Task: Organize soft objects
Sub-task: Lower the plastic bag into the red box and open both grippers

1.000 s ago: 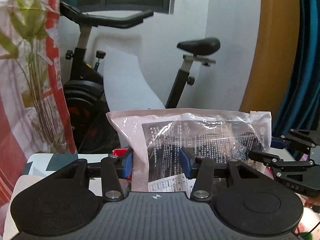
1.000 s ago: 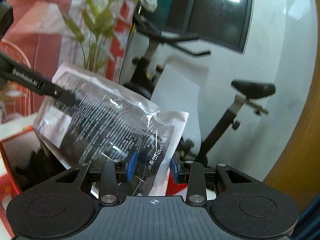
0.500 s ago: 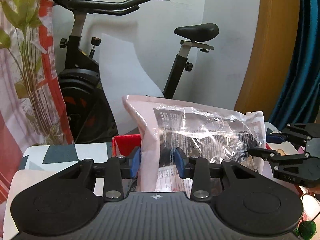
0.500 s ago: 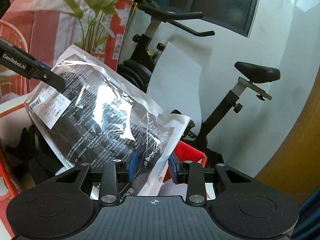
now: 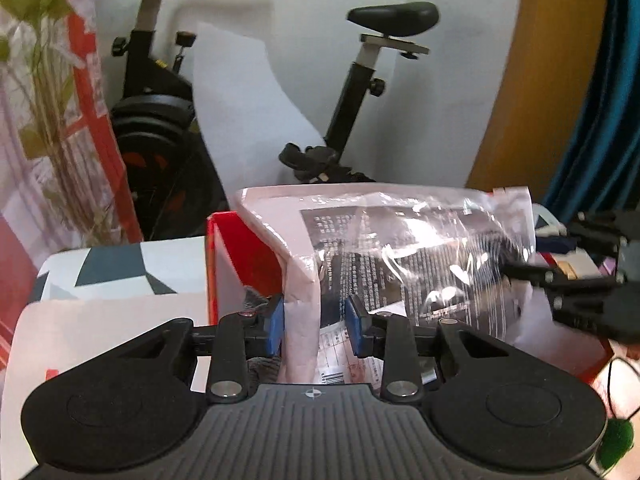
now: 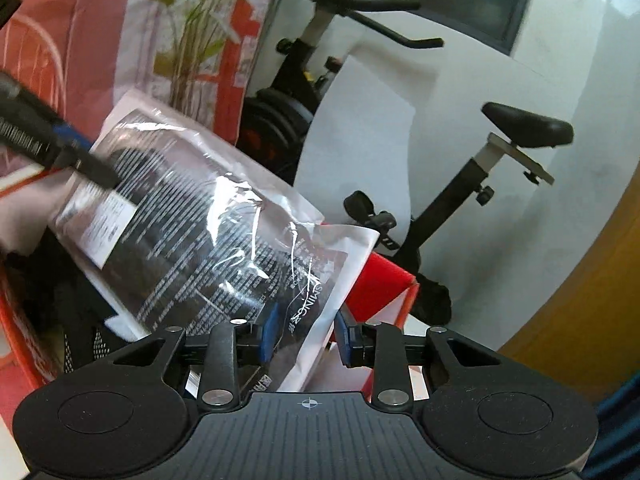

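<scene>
A: Left wrist view first. Status?

B: Sealed plastic packet (image 5: pixel 400 256) with a dark soft item inside, held up over the red box (image 5: pixel 240 256). Not down in it yet, so I'd judge this item mid-placement. Whether more items wait, can't tell.

A: Left gripper?

B: Left gripper (image 5: pixel 315 326) has its blue pads at a narrow gap, one on each side of the packet's folded left end. Looks like a pinch, but the right pad may stand slightly off the film, so contact is not certain. Right gripper (image 5: pixel 576 276) comes in from the right edge, blurred, at the packet's other end.

A: Axis here?

B: Long axis runs left to right across the frame, roughly level, printed face toward the camera, barcode label at the bottom near the left gripper.

A: Right wrist view.

B: Right gripper (image 6: pixel 306 334), pads narrow with the packet's (image 6: pixel 208 232) white corner between them; firm clamp or loose, can't tell. Left gripper's finger (image 6: pixel 60 152) is on the far upper-left end.

A: Orientation?

B: Long axis slants from lower right, at the right gripper, up to upper left. Below it the red box (image 6: pixel 384 280) already holds dark fabric (image 6: pixel 60 312), so some sorting looks done.

A: Left to do?

B: Lower the packet in and release both ends.
</scene>
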{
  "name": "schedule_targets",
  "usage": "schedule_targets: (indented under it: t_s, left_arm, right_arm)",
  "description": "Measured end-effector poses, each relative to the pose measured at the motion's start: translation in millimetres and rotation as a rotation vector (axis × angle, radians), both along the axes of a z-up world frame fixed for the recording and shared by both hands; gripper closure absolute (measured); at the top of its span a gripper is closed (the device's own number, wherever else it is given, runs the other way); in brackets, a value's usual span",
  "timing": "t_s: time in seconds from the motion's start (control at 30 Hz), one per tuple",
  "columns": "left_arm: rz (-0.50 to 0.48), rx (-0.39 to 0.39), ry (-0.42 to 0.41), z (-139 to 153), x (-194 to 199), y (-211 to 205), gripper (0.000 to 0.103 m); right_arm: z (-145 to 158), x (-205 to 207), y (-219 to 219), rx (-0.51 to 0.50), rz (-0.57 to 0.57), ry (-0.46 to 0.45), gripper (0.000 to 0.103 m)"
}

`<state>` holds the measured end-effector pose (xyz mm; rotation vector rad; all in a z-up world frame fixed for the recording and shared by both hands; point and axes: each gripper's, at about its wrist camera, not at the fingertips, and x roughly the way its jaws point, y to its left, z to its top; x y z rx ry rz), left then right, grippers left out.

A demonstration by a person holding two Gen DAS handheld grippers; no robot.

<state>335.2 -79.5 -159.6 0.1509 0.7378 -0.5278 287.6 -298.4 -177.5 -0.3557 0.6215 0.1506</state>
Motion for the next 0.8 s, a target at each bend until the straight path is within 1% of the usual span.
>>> schedule_targets:
  t_s: [0.1, 0.2, 0.27, 0.33, 0.4, 0.43, 0.47, 0.53, 0.67, 0.8]
  left_arm:
    - [0.005, 0.009, -0.051, 9, -4, 2, 0.069]
    - [-0.002, 0.008, -0.123, 24, -12, 2, 0.075]
    - [-0.020, -0.013, -0.143, 32, -14, 0, 0.078]
    - [-0.052, -0.018, -0.124, 31, -10, -7, 0.078]
    - [-0.084, 0.004, -0.078, 23, -2, -20, 0.078]
    - [-0.101, 0.023, -0.047, 16, 4, -27, 0.078]
    - [-0.109, 0.059, -0.021, 7, 9, -33, 0.078]
    - [-0.112, 0.127, 0.008, -6, 18, -43, 0.078]
    - [-0.132, 0.178, 0.095, -23, 33, -52, 0.078]
    - [-0.168, 0.244, 0.138, -36, 41, -60, 0.078]
  right_arm:
    - [-1, 3, 2, -0.001, -0.001, 0.009, 0.075]
    - [-2, 6, 4, -0.025, 0.012, 0.019, 0.076]
    - [-3, 8, 7, -0.050, 0.026, 0.027, 0.076]
    - [-4, 11, 12, -0.081, 0.042, 0.042, 0.076]
    - [-7, 14, 17, -0.113, 0.055, 0.058, 0.076]
    - [-8, 16, 19, -0.125, 0.061, 0.067, 0.076]
    - [-10, 18, 21, -0.137, 0.068, 0.077, 0.076]
    - [-13, 20, 23, -0.150, 0.082, 0.096, 0.076]
    - [-24, 24, 27, -0.189, 0.113, 0.136, 0.076]
    - [-30, 29, 31, -0.208, 0.126, 0.161, 0.076]
